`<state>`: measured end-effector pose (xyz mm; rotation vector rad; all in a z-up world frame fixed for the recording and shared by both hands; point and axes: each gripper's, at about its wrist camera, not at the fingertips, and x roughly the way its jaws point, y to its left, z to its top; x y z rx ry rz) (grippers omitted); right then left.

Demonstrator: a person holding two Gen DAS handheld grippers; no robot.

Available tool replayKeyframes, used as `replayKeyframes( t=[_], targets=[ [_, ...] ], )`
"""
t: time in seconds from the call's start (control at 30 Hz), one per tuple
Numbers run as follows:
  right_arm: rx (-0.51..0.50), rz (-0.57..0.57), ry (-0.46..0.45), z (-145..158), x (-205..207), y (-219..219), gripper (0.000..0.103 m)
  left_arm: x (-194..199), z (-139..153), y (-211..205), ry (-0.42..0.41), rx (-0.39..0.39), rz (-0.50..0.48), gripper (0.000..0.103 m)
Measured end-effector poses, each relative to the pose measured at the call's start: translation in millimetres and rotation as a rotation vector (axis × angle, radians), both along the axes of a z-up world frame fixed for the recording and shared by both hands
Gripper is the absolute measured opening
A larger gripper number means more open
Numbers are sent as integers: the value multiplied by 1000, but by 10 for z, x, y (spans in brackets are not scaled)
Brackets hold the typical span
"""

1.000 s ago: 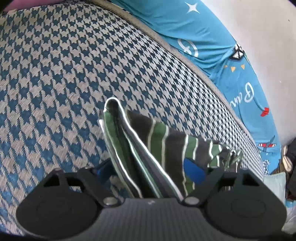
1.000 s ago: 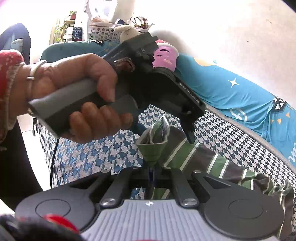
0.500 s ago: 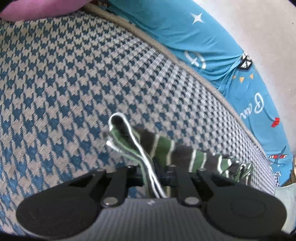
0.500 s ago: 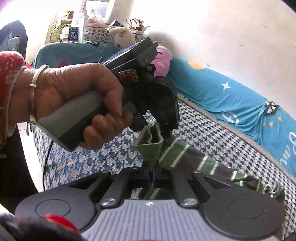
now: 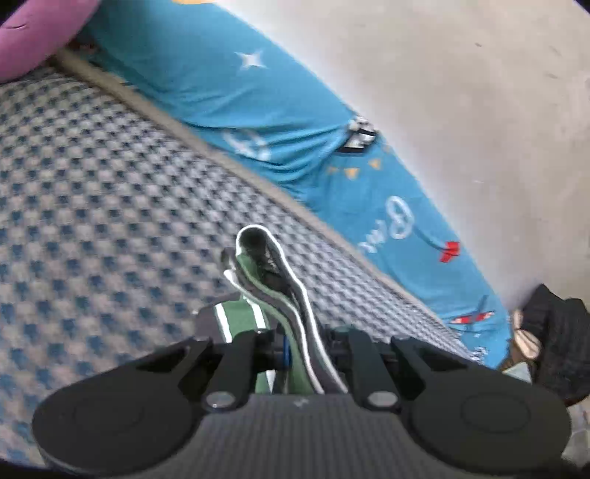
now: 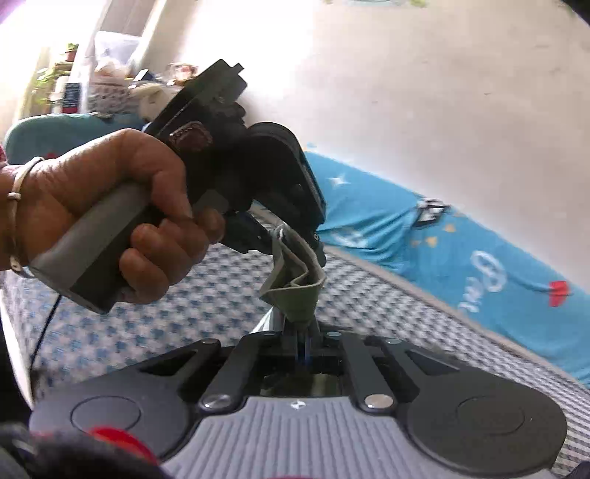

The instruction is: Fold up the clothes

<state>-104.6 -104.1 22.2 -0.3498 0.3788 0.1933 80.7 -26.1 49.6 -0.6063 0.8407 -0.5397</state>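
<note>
Both grippers were clamped on the striped garment [image 5: 284,294]: left gripper [image 5: 300,346], right gripper [image 6: 304,341]. Edges were pinched just ahead of each tool, likely so the cloth hung clear of the bed [image 5: 92,191] for a fold.

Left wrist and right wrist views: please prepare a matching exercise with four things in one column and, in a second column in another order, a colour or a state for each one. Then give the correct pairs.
Things:
1. striped garment
2. bed cover
3. sheet along the wall
4. plush toy

Colour or state:
A. turquoise with white stars and letters
B. pink, at the top left corner of the left wrist view
C. blue and grey houndstooth pattern
D. green, dark and white, clamped by the left gripper and the right gripper

Pairs: 1-D, 2-C, 3-A, 4-B
</note>
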Motion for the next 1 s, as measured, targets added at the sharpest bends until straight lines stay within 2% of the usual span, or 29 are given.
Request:
replayKeyframes(
  t=[0.23,0.4,0.5,0.57,0.63,0.67,0.73,0.8,0.93,1.0],
  targets=[
    [15,-131,-26,53,-90,-430,5,-92,214,-568,-57,-1,-98,9],
    [29,-225,-12,12,-106,-687,5,-82,209,-905,-48,-9,-160,9],
    [33,-278,27,-70,-94,-808,5,-43,164,-1085,-37,4,-205,11],
    [50,-322,72,-141,-59,-902,6,-44,105,-1193,-22,13,-235,20],
    [62,-373,136,-224,1,-1003,7,-75,126,-1205,-32,8,-239,43],
    [69,-396,166,-256,26,-1052,10,-91,137,-1211,-38,6,-242,48],
    [83,-446,196,-285,40,-1137,15,-122,159,-1224,-49,2,-246,69],
    [99,-498,199,-277,31,-1222,22,-142,243,-1185,-77,4,-237,74],
    [139,-565,167,-198,-9,-1364,22,-152,351,-1047,-108,41,-191,79],
    [186,-546,154,-131,11,-1419,22,-132,326,-953,-100,63,-150,82]
  ],
)
